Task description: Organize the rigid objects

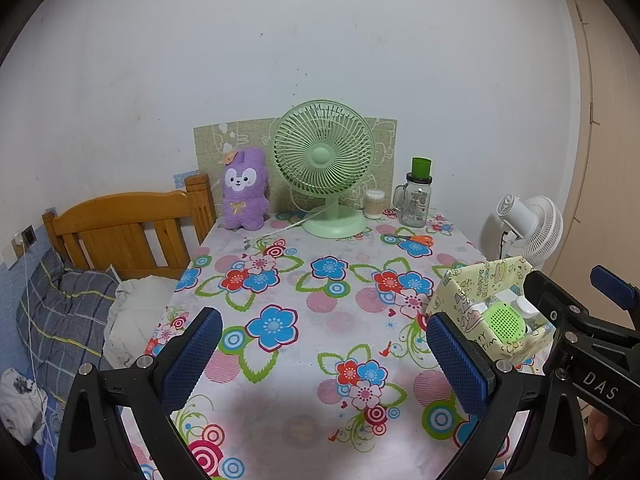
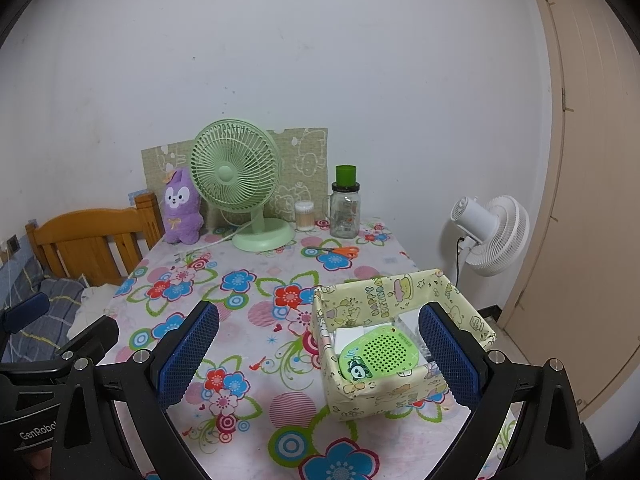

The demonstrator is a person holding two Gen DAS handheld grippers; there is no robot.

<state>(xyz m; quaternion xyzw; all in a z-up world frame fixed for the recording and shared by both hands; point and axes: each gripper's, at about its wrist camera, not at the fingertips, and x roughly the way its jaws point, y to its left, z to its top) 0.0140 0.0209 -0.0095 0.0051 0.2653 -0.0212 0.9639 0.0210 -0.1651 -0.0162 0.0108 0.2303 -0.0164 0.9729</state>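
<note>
Your left gripper (image 1: 324,356) and right gripper (image 2: 320,354) both gaping wide, empty, above the flowered tablecloth (image 2: 256,320), round green perforated speaker (image 2: 380,350) inside the yellow cartoon-print box (image 2: 360,304) near right.

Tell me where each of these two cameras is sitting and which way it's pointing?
Left wrist view: sits on the left gripper, looking forward across the floral table toward the green fan; its own blue fingers show, open and empty, with the other gripper at its right edge.
Right wrist view: sits on the right gripper, facing the same way, just before the yellow box; its open fingers show, with the other gripper at its left edge.
Shared: the table, fan, purple plush, glass jar, scissors and box.
</note>
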